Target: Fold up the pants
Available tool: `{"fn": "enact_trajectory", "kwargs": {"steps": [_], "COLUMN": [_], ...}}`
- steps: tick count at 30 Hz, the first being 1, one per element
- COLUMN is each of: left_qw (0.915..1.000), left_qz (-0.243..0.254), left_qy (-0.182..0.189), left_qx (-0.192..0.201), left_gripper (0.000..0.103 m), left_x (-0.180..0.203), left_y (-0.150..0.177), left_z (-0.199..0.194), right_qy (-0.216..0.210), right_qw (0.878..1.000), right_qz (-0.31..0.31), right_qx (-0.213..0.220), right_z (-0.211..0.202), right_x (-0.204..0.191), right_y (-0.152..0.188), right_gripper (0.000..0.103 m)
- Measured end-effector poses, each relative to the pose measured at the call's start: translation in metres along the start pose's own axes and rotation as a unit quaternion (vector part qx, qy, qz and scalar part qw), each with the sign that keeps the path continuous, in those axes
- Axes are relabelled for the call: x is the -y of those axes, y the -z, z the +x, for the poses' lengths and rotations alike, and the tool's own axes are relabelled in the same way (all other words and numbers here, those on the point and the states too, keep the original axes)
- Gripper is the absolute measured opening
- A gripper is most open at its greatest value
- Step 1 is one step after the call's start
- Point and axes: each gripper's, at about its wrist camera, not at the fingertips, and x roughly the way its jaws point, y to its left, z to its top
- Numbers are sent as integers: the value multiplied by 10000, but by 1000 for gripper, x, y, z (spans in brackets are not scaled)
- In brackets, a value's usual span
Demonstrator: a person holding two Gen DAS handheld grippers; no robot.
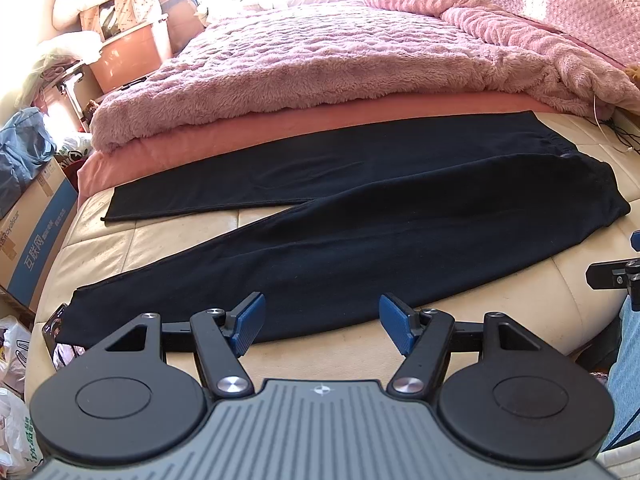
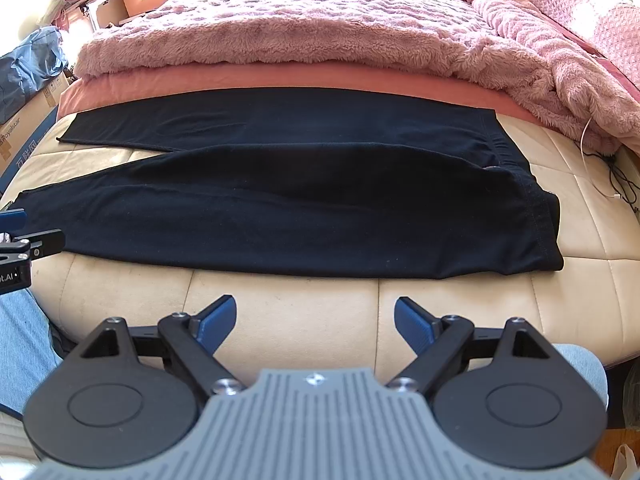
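A cream padded bed (image 2: 288, 312) carries black pants (image 2: 320, 208) spread flat, legs splayed leftward, waistband right, far edge against a pink blanket (image 2: 280, 32). Left tongs (image 1: 320, 324) and right tongs (image 2: 315, 322) hover apart, empty, over the near edge's bare strip.

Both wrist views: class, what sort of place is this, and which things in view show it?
Most likely a lived-in bedroom: a bed with a pink fleece blanket, dark pants spread on its cream end, cardboard boxes alongside.
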Motion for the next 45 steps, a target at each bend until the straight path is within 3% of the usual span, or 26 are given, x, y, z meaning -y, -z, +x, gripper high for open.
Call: {"fn": "enact_trajectory", "kwargs": {"steps": [45], "left_qw": [10000], "left_qz": [40], "left_qy": [77], "left_qx": [-9], "left_gripper": [77], "left_x": [4], "left_y": [0], "left_z": [0], "right_qy": [0], "right_qw": [10000], "right_qz": [0], "right_qx": [-7], "right_z": [0], "right_x": [0], "right_y": [0], "right_gripper": [82]}}
